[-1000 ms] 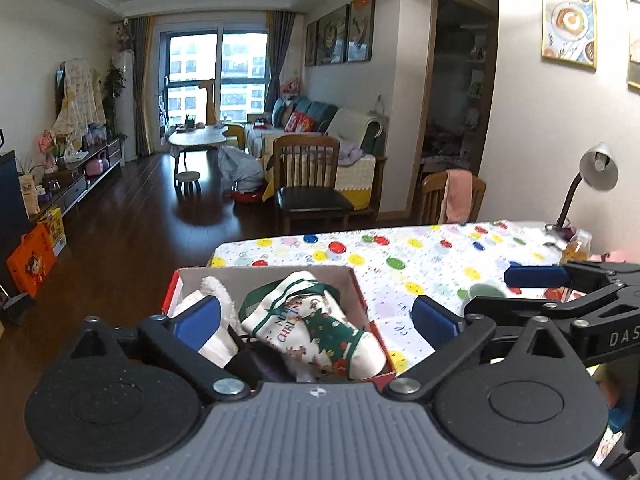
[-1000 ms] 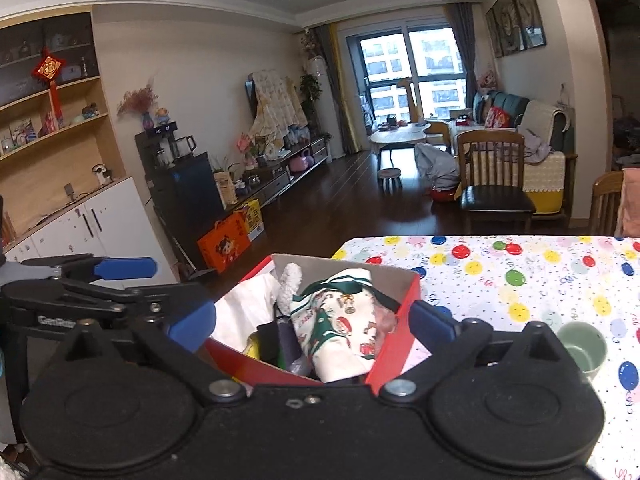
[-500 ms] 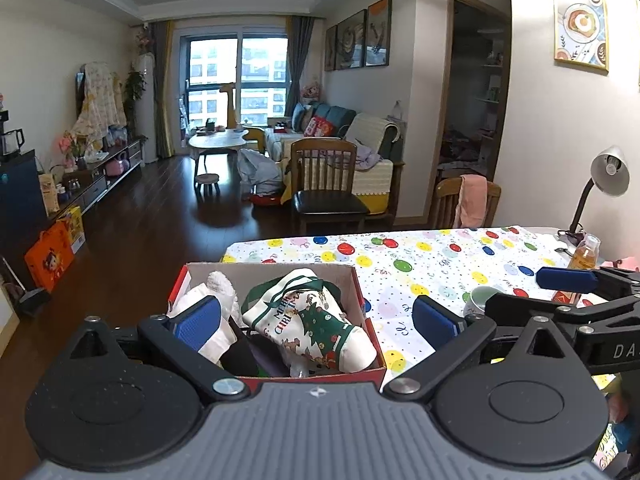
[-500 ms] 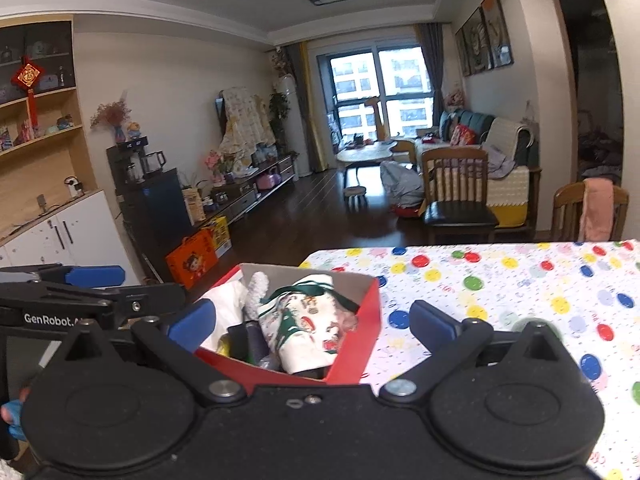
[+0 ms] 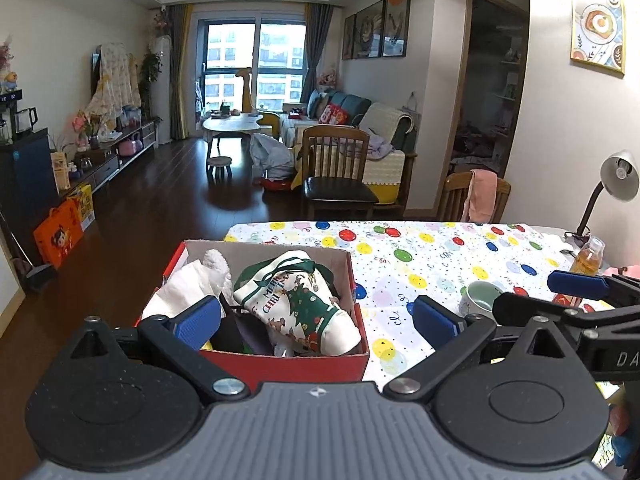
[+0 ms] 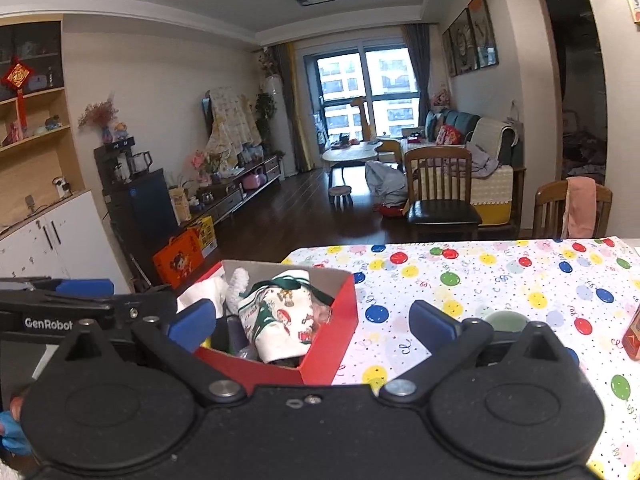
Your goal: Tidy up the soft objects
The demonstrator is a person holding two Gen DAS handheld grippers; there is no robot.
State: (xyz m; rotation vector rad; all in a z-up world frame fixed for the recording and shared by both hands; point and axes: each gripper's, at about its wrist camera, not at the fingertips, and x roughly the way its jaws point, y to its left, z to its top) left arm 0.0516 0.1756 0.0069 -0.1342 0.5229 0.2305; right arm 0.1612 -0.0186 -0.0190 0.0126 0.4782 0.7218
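Balloon-dotted table (image 5: 440,256) holds a red box (image 5: 288,364) stuffed with a Christmas stocking (image 5: 304,304), while both grippers' fingers (image 5: 199,322) (image 6: 432,326) spread wide, holding nothing.

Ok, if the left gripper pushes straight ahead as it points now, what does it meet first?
Probably the red box of soft things: its near wall sits between the open fingers of the left gripper, with the Christmas stocking just behind. Depth is hard to judge; it may pass above the rim.
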